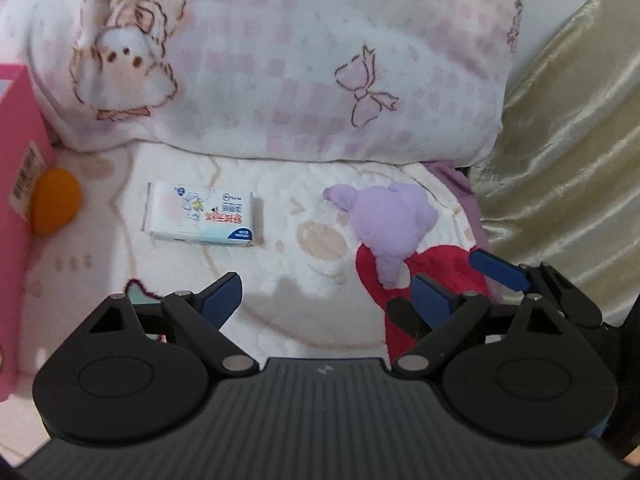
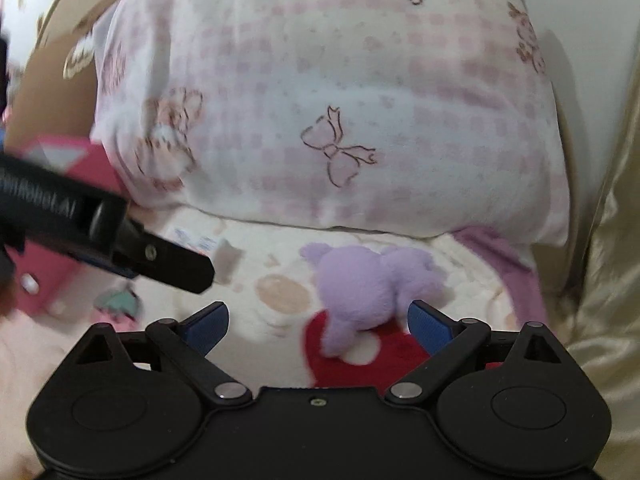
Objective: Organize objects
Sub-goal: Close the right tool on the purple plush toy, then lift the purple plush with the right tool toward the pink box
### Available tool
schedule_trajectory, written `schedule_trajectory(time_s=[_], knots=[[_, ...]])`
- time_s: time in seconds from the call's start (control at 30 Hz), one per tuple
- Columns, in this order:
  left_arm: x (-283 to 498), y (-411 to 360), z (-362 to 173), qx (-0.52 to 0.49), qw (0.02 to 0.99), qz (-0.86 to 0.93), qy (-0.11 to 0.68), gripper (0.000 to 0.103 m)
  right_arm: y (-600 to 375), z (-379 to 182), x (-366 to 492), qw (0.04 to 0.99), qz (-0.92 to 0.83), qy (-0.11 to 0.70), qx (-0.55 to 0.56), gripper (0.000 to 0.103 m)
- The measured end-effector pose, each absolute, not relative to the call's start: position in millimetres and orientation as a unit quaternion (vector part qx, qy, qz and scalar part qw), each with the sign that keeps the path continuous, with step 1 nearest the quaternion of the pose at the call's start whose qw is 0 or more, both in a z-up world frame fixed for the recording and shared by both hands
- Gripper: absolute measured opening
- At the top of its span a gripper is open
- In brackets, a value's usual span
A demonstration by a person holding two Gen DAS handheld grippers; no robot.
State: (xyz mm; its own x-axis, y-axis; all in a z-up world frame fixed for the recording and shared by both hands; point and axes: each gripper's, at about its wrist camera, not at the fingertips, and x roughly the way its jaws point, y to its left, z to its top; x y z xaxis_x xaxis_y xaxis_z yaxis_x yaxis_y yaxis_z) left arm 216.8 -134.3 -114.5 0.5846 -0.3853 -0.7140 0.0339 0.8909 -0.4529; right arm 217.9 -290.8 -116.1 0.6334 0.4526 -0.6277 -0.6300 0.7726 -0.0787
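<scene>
Cream blanket (image 1: 240, 320), both jaws apart, purple plush (image 2: 360, 280) partly hidden, pink box (image 1: 16, 200) cut off.

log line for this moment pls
left gripper open, empty | right gripper open around plush toy | tissue pack untouched

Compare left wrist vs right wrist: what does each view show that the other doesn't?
Left wrist only: the orange ball against the pink box, the tissue pack in full, and the right tongs reaching in from the right edge beside the purple plush toy.

Right wrist only: the left tongs' black arm crossing from the left and hiding most of the tissue pack.

Both: plush toy on its red part, patterned pillow, gold fabric, and each view's own open tongs, left and right.
</scene>
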Motion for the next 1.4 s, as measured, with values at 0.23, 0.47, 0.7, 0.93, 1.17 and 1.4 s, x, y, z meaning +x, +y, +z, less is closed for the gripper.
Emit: schedule_trajectory(time_s=[0.23, 0.47, 0.7, 0.93, 1.17, 1.4], knots=[[232.6, -153.2, -136.5, -0.200, 0.877, -0.129, 0.417, 0.080, -302.3, -146.3, 244.9, 0.903, 0.275, 0.288, -0.160, 0.096], [256.2, -161.8, -150.4, -0.203, 0.885, -0.130, 0.397, 0.073, -303.2, -168.6, 271.0, 0.898, 0.269, 0.307, -0.162, 0.096], [288.0, -162.9, -164.7, -0.222, 0.877, -0.142, 0.403, 0.058, -292.1, -176.5, 280.7, 0.897, 0.284, 0.286, -0.178, 0.097], [294.0, -171.4, -178.8, -0.255, 0.869, -0.146, 0.397, 0.039, -292.1, -182.5, 291.8, 0.897, 0.285, 0.284, -0.183, 0.098], [291.9, -170.4, -177.6, -0.296, 0.849, -0.156, 0.408, 0.027, -288.1, -180.3, 285.5, 0.897, 0.282, 0.285, -0.186, 0.093], [280.4, -176.6, -167.5, -0.273, 0.861, -0.152, 0.400, 0.025, -288.1, -172.5, 277.4, 0.894, 0.280, 0.304, -0.175, 0.088]])
